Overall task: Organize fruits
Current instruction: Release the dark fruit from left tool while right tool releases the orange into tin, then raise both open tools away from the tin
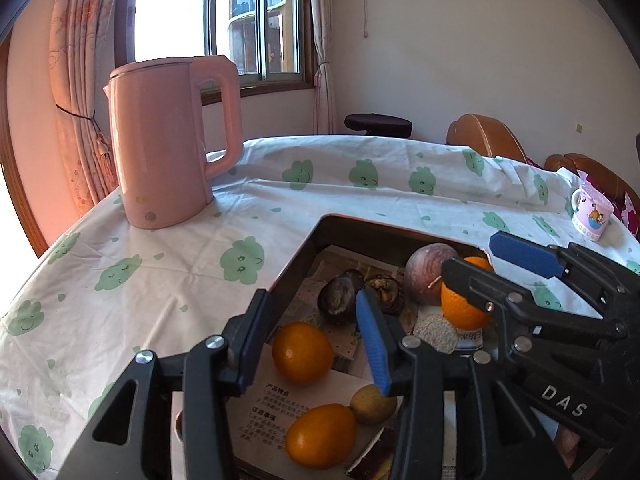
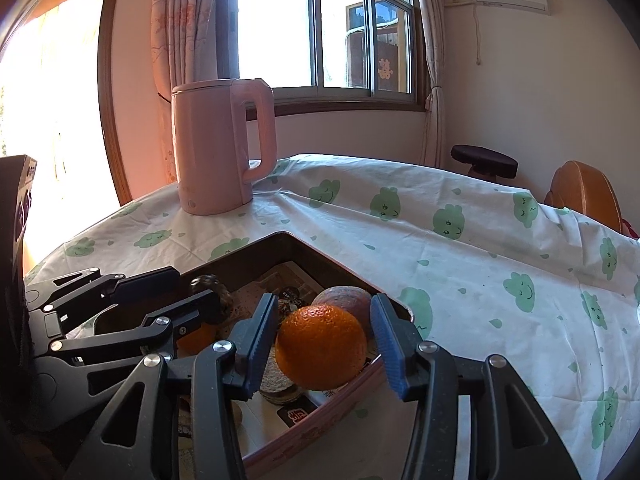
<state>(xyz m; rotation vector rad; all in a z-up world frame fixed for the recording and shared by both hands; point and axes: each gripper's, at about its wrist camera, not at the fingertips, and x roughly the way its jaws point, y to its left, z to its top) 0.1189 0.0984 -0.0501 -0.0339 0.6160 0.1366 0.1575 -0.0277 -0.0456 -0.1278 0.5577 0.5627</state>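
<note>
- A big round table [image 1: 168, 272] is covered with a white cloth with green cloud faces on it.
- A tall pink kettle [image 1: 168, 144] is seen standing on the far left part of the table, well apart from the fruit.
- A box [image 1: 298, 256] with dark inside walls is set near the front edge of the table. Its floor is lined with printed paper, and the fruit is kept inside it.
- A small pink cup [image 1: 591, 212] with a cartoon picture is seen at the far right of the table.
- The right gripper [image 2: 324, 344] is held over the right side of the box. Its blue pads are apart, with one orange [image 2: 322, 346] between them. The pads look close to the orange on both sides, but a firm squeeze cannot be seen.
- The left gripper [image 1: 312, 344] is held over the near left part of the box. Its pads are wide apart and nothing is held.
- A round purple-brown fruit [image 1: 428, 272] is seen just behind the orange at the far right of the box.
- Two more oranges are lying in the box: one [image 1: 303, 352] in the middle left and one [image 1: 322, 436] nearer the front.
- Two dark wrinkled fruits [image 1: 340, 294] are lying side by side at the far side of the box.
- A small yellow-brown fruit [image 1: 372, 404] is touching the near orange.
- The job looks only just begun. All the fruit is mixed together in the one box, and no sorted groups can be seen yet. Almost all of the sorting is left to be done.
</note>
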